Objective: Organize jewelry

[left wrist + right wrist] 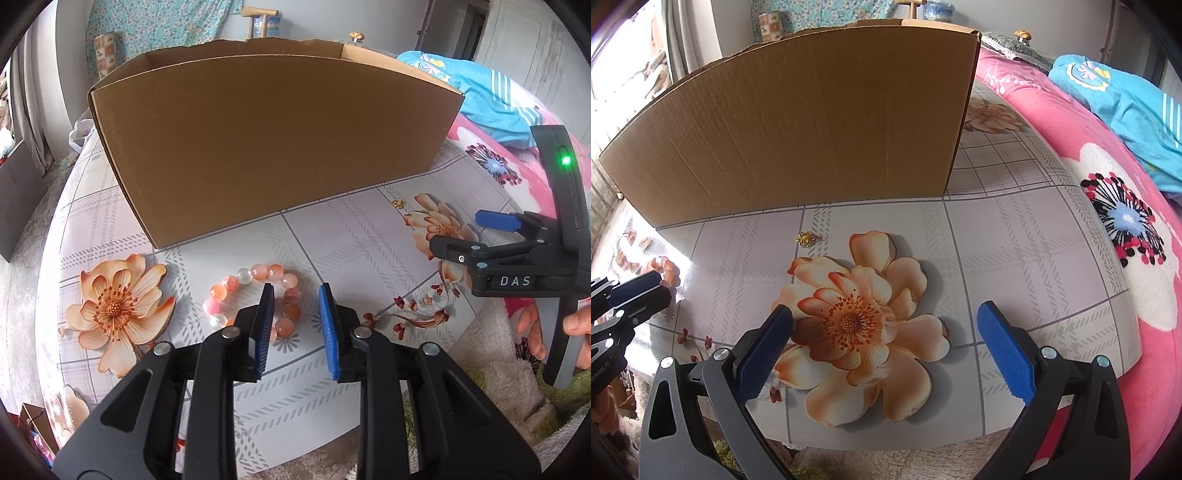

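A bracelet [255, 291] of pink, orange and clear beads lies on the flowered table top in front of a brown cardboard box [266, 140]. My left gripper [296, 295] is open, its blue pads just above the bracelet's right side, the left pad over the ring. The bracelet shows at the far left of the right wrist view [666, 271]. A small gold jewelry piece [807, 239] lies near the box front; it also shows in the left wrist view [398, 203]. My right gripper [884, 314] is open and empty over a printed flower, some way short of the gold piece.
The box [798, 125] stands open-topped at the back of the table. A pink flowered blanket [1108, 221] with a blue garment [1126, 110] lies to the right. A fluffy cloth [491, 362] hangs at the near table edge.
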Demonstrator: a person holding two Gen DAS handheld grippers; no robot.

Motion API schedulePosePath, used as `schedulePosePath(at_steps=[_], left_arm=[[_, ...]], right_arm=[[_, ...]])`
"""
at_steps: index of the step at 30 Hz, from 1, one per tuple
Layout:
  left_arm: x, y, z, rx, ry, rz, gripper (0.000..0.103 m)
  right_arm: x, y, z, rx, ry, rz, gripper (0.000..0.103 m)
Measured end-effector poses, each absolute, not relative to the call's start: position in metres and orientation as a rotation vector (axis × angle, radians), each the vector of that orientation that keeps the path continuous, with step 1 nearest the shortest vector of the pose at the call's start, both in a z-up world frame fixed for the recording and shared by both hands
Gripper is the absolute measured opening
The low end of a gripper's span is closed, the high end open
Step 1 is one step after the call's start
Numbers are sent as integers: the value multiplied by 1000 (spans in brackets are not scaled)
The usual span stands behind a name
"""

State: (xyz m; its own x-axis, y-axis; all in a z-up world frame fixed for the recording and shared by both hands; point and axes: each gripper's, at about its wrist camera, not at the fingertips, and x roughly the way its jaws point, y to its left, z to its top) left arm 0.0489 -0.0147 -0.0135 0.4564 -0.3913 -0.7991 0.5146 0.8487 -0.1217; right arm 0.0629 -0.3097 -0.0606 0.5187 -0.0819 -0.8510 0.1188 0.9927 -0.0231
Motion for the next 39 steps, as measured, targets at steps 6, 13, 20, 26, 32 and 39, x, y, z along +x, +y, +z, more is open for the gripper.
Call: schedulePosePath(at_steps=[6, 13, 20, 26, 32, 39], left_arm=[[45, -20, -15, 225, 921, -511, 29], [47, -19, -16, 237, 904, -495, 25], [50, -16, -16, 225, 899, -493, 19], [51, -16, -16, 229, 892, -497, 19], [53, -19, -16, 229, 895, -501, 19], [52, -18, -16, 230, 893, -507, 19]], right_arm=[[63, -311, -61, 37, 1019, -119, 97], [62, -311, -61, 34, 1012, -117, 97], [65, -309, -58, 27, 1044, -85, 97], [67, -307, -47, 89, 994, -32, 94], [81, -306, -41, 123, 966, 2, 75], [102, -298, -47, 122, 969, 44, 53]])
